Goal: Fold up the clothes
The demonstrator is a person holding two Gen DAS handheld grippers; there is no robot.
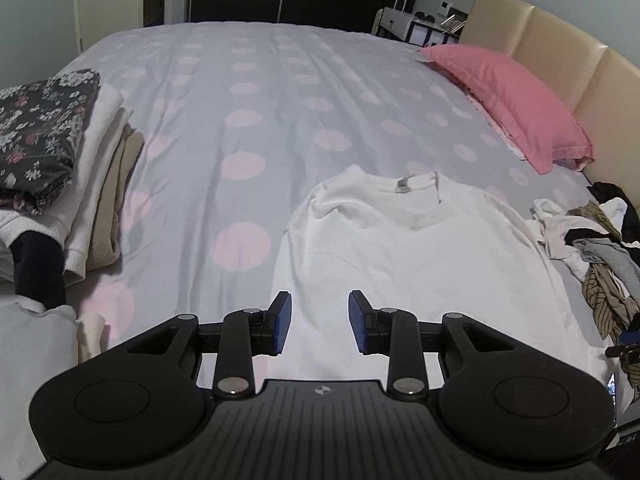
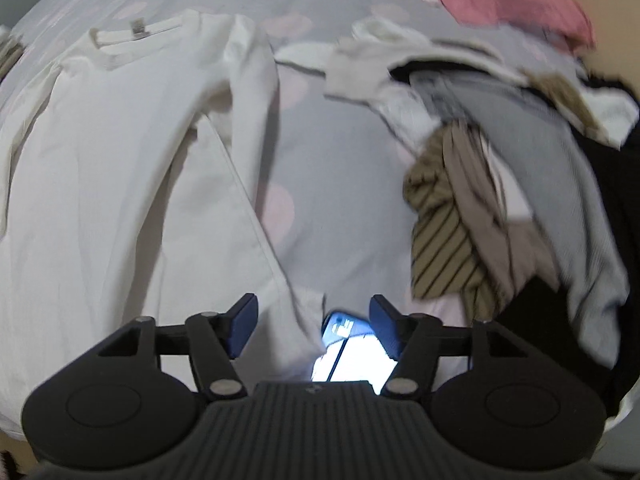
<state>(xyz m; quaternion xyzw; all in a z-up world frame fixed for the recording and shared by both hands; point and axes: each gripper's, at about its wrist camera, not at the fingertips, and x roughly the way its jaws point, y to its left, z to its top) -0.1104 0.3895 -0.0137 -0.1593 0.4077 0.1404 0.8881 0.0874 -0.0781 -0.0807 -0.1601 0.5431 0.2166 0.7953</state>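
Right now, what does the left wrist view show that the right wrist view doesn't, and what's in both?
Only the left wrist view shows the folded stack topped by a dark floral piece, the beige headboard and the dark wardrobe doors beyond the bed.

Only the right wrist view shows a lit phone screen on the bed, beside the shirt's lower corner.

Both show the white shirt spread flat, the unfolded pile to its right, the pink pillow and the dotted bedspread.

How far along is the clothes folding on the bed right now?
Done: a stack of folded clothes sits at the bed's left. In hand: the white long-sleeved top lies spread flat; both open grippers, left and right, hold nothing. Left: the jumbled heap of unfolded garments.
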